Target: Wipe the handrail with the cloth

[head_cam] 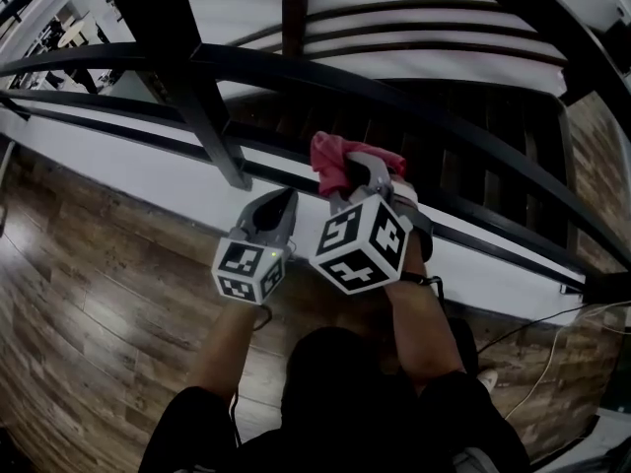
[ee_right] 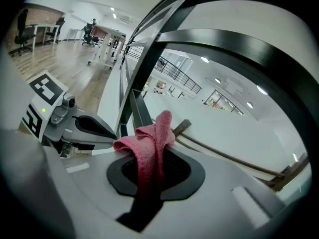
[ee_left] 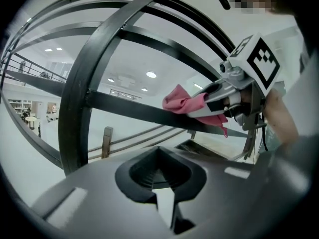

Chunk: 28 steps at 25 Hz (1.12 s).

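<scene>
Nearest, over the wooden floor (head_cam: 79,294), the left gripper (head_cam: 284,203) hangs just short of the railing, its jaws pressed together on nothing. Beside it the right gripper (head_cam: 357,170) pinches a pink cloth (head_cam: 330,154) (a bunched fold sticks up past the jaw tips), and the cloth lies against a dark bar of the handrail (ee_left: 127,107). Beyond the bars lie dark steps (head_cam: 473,131).

Bright ceiling lights, fisheye edges w/ dark vignette, foreground blurry
</scene>
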Motion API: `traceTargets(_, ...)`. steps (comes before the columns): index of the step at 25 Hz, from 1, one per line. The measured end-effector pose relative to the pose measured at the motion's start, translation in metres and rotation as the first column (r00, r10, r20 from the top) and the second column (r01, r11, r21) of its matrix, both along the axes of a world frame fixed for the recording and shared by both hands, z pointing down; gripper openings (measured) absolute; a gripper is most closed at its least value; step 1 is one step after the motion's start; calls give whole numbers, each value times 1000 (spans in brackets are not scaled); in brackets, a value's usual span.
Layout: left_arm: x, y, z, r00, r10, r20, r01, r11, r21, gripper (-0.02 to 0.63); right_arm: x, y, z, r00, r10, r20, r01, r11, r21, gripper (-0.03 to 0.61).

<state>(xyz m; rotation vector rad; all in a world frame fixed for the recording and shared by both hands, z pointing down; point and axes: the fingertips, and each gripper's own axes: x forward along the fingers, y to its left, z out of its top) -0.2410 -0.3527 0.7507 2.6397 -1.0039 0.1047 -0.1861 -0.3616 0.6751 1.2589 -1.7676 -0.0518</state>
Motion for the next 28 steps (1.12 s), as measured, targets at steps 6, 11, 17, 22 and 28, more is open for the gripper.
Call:
traceTargets(6,-22,-11,-1,999,-42,8,42,999,5,0,-15,-14,0,1000,-19,-3,19,1000,-23,51)
traceTargets(11,-34,-17,-1,997,-71,9,71,997,0,0,-25,-17,1,998,-42,-42,40,998,-48,51)
traceTargets(17,-50,-21,-5,995,-100,-22,100,995,3,0,-51,-27,1,992,-101,-74,97,994,-57,51)
traceTargets(22,-69,-25,-2,990,-140,-27,140,990,-1,0,-69,-40,3,986,-133,-97,127,990,-65,51)
traceTargets(28,-86,-26,2,983,-179,-29,179,984,-8,0,-81,-51,4,978,-168,-125,158,984,-84,51)
